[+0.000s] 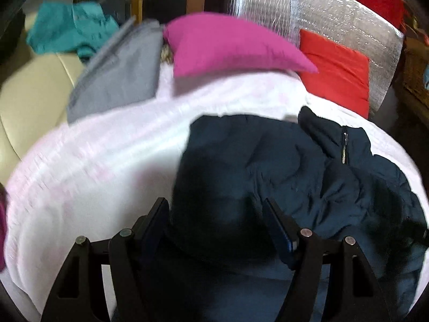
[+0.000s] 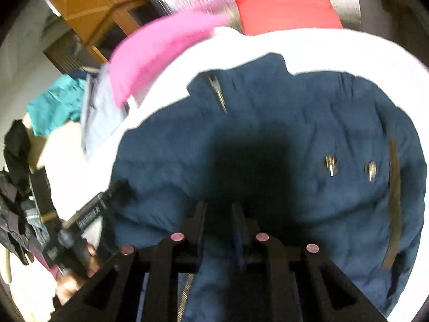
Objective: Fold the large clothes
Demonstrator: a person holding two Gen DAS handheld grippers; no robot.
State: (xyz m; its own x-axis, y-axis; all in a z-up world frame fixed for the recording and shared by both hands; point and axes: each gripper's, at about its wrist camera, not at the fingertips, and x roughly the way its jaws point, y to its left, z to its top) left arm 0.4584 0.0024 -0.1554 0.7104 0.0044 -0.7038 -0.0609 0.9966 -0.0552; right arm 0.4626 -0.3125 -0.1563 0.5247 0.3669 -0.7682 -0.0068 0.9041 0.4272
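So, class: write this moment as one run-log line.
stage: folding | item: dark navy padded jacket on white quilt | left gripper: open over jacket | right gripper: narrow, fabric between its fingers

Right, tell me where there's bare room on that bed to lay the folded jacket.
Bare white bedding lies between the navy jacket and the grey garment, in front of the pink pillow. It's crowded at the head: pink pillow, red pillow, grey garment. The jacket fills the near right.
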